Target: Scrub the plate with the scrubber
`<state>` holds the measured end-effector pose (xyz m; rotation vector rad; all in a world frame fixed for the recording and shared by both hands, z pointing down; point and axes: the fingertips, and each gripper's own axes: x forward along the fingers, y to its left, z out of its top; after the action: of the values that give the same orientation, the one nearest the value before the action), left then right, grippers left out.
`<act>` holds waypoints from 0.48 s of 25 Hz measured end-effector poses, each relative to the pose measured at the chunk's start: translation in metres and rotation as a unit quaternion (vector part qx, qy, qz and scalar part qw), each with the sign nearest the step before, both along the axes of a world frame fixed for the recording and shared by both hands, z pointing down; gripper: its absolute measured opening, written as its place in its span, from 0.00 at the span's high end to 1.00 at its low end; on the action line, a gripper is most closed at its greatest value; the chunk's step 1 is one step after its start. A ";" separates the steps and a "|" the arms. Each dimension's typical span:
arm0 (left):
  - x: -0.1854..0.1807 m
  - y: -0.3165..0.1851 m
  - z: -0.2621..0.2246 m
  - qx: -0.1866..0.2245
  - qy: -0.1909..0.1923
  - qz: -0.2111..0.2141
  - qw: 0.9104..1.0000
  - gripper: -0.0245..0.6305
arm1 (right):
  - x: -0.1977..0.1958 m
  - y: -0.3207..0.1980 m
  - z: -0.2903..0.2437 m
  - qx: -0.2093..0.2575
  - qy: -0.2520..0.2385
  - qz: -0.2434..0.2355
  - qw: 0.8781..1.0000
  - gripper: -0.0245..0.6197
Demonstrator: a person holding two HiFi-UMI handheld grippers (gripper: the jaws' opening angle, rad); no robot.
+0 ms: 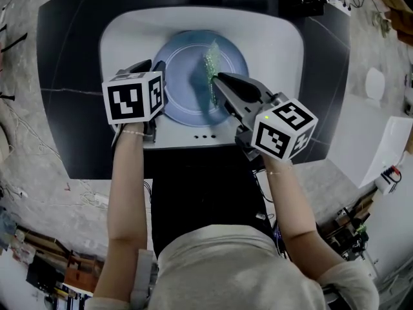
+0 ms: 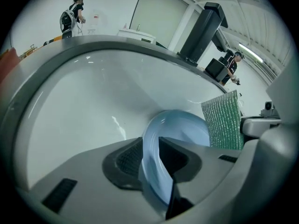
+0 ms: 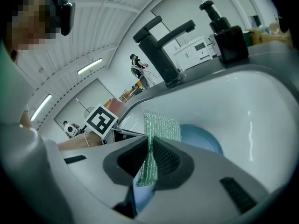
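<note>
While the left claw [image 2: 150, 149] grips the left rim of the blue plate [image 1: 187, 60] inside the white sink [image 1: 277, 50], the right claw [image 3: 148, 157] pinches the green scrubber [image 3: 161, 127], which stands over the plate's right half.

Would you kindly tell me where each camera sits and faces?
Head view: on the head, steeply down at the sink; both forearms show.
Left gripper view: rides left gripper, along jaws shut on the plate.
Right gripper view: rides right gripper, along jaws shut on the scrubber.
All share plate and scrubber.
</note>
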<state>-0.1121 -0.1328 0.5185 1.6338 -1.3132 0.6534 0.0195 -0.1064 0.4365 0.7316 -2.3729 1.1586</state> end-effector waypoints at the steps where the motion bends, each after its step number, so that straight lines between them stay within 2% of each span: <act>1: 0.000 0.000 0.001 -0.001 0.001 0.000 1.000 0.79 | 0.000 0.000 0.001 -0.001 0.002 -0.002 1.000 0.88; 12: -0.001 0.005 0.009 -0.017 -0.001 0.005 1.000 0.79 | 0.003 -0.001 0.007 0.002 0.003 -0.004 1.000 0.89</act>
<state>-0.1127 -0.1280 0.5278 1.6139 -1.2898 0.6799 0.0229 -0.1076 0.4430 0.7250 -2.3726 1.1466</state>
